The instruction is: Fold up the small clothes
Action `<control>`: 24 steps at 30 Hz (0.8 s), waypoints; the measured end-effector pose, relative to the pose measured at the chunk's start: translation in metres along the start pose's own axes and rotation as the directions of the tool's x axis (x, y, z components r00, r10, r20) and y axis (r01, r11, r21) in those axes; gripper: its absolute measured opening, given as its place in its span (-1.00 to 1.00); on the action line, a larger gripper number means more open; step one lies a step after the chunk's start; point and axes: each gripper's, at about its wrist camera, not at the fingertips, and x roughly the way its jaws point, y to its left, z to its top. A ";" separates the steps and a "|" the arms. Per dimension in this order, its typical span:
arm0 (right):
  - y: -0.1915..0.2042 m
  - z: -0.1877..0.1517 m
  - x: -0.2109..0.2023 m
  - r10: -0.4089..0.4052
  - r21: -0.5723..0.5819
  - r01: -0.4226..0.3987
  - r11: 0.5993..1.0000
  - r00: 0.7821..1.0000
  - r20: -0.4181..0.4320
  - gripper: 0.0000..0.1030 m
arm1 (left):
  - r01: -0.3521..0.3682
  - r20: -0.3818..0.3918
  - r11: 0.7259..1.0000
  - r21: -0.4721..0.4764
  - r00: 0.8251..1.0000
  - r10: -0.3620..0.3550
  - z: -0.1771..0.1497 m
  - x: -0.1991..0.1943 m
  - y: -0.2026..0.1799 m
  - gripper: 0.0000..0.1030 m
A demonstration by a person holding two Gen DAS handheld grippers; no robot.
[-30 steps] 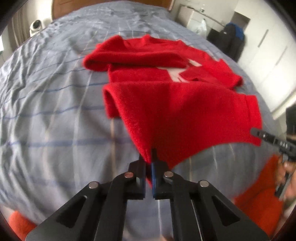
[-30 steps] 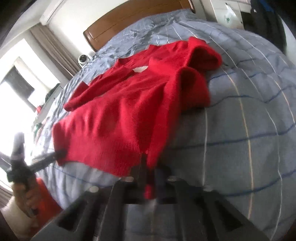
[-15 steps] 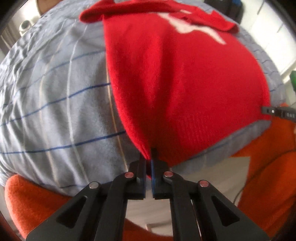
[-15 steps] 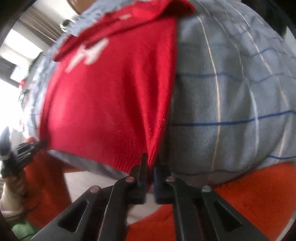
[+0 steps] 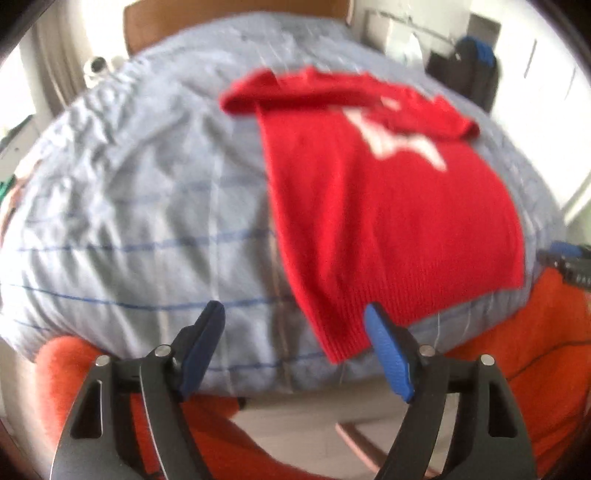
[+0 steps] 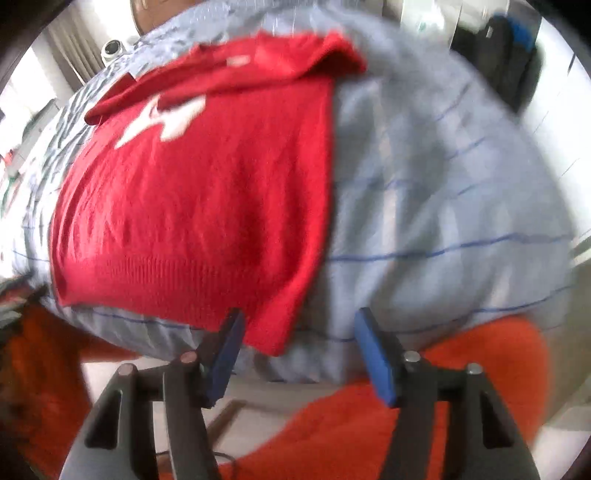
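A small red knit sweater (image 5: pixel 388 206) with a white print lies spread flat on the blue-grey bed sheet (image 5: pixel 147 206), hem toward me at the bed's near edge, sleeves bunched at its far end. My left gripper (image 5: pixel 295 325) hangs over the hem's left corner, jaws opening, blue pads apart; the corner lies loose between them, not pressed. In the right wrist view the same sweater (image 6: pixel 207 206) fills the left half. My right gripper (image 6: pixel 299 328) is also opening, and the hem's right corner rests free between its pads.
The striped sheet (image 6: pixel 443 206) runs to a wooden headboard (image 5: pixel 229 18) at the far end. Orange fabric (image 5: pixel 517 350) shows below the bed's edge, over a pale floor. A dark bag (image 5: pixel 476 70) stands at the far right. The other gripper's tip (image 5: pixel 569 262) pokes in at right.
Both grippers pulled the hem back toward the bed's near edge, laying the sweater out flat, then opened and let go of its two corners.
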 end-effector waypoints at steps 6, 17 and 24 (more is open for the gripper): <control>0.009 0.009 -0.030 -0.165 -0.099 0.177 0.979 0.980 0.114 0.20 | -0.079 0.086 0.997 -0.028 0.993 0.081 0.016 -0.007 0.008 0.57; 0.028 0.021 -0.038 -0.281 -0.160 0.315 0.936 0.939 0.199 0.20 | -0.194 0.099 0.975 -0.109 0.974 0.204 0.003 0.038 0.042 0.58; 0.077 0.019 -0.036 -0.293 -0.366 0.370 0.854 0.923 0.248 0.24 | -0.249 0.114 0.960 -0.127 0.958 0.264 0.004 0.046 0.047 0.60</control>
